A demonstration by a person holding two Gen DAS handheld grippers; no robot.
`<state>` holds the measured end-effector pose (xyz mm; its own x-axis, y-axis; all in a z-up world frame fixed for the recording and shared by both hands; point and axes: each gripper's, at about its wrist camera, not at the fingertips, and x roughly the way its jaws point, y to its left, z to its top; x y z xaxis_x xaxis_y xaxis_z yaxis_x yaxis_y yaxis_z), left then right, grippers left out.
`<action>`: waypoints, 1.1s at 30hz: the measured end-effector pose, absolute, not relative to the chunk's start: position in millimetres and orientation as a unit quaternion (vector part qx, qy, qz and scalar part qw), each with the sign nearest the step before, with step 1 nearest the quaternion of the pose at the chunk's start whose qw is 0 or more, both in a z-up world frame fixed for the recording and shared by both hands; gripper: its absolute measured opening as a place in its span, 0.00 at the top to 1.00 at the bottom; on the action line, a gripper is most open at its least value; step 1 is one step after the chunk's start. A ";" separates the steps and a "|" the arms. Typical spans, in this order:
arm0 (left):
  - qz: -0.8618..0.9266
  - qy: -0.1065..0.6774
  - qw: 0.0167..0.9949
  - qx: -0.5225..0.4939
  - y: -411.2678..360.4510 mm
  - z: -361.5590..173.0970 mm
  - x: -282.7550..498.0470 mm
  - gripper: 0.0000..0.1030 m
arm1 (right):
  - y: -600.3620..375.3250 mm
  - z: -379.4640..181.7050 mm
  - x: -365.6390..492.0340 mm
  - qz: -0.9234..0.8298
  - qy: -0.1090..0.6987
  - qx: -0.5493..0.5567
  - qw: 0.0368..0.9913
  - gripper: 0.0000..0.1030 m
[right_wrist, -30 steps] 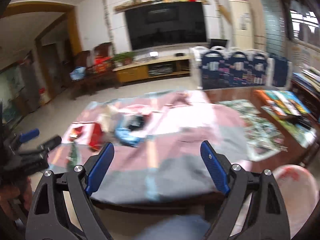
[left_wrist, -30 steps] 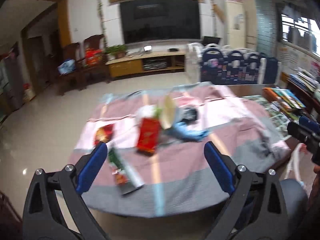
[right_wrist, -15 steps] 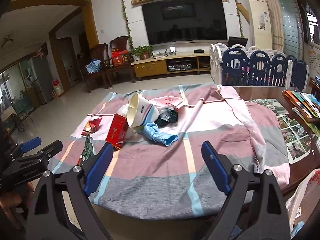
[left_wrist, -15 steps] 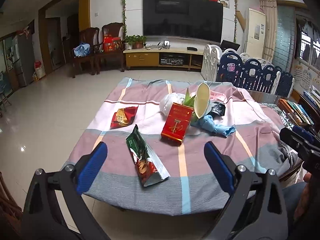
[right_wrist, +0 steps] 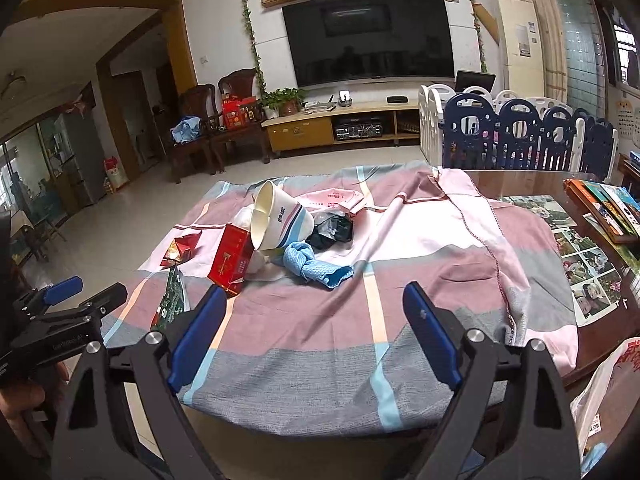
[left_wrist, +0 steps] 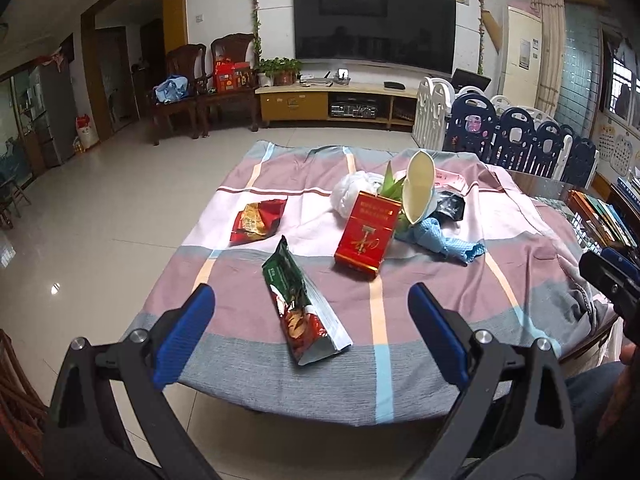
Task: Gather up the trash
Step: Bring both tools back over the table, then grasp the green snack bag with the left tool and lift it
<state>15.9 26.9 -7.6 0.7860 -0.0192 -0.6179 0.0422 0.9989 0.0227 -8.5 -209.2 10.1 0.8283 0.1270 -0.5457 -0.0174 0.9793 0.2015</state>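
Left wrist view: left claw (left_wrist: 310, 312) gaping wide, empty, hovering short of green snack bag (left_wrist: 301, 304) lying on table (left_wrist: 256, 376) edge — light, crinkly, slippery; pinching the flat middle looks best.

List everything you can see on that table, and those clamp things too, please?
Snack bag: one, green and red, near table edge.
Foil wrapper: one, red and gold, far left.
Red box: one, middle, leaning on the pile.
Paper bowl: one, white, tipped on its side.
Blue cloth: one, beside the bowl.
Black bag: one, crumpled, behind the cloth.
Tablecloth: one, pink and grey checks.
Books: a few, right edge.
Left gripper: open, empty.
Right gripper: open, empty.
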 end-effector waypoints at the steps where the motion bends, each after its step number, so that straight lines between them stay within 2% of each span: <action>1: -0.016 0.328 0.944 0.017 27.1 -8.2 16.3 0.06 | -209.3 10.0 -8.5 0.038 0.291 0.094 0.951 0.15; 14: -0.012 0.345 0.938 0.015 27.7 -14.5 23.9 0.06 | -209.9 8.2 -8.7 0.039 0.292 0.091 0.951 0.15; 33: 0.035 0.414 0.910 0.015 23.6 -53.4 83.3 0.06 | -206.7 0.1 -3.1 0.038 0.303 0.084 0.948 0.15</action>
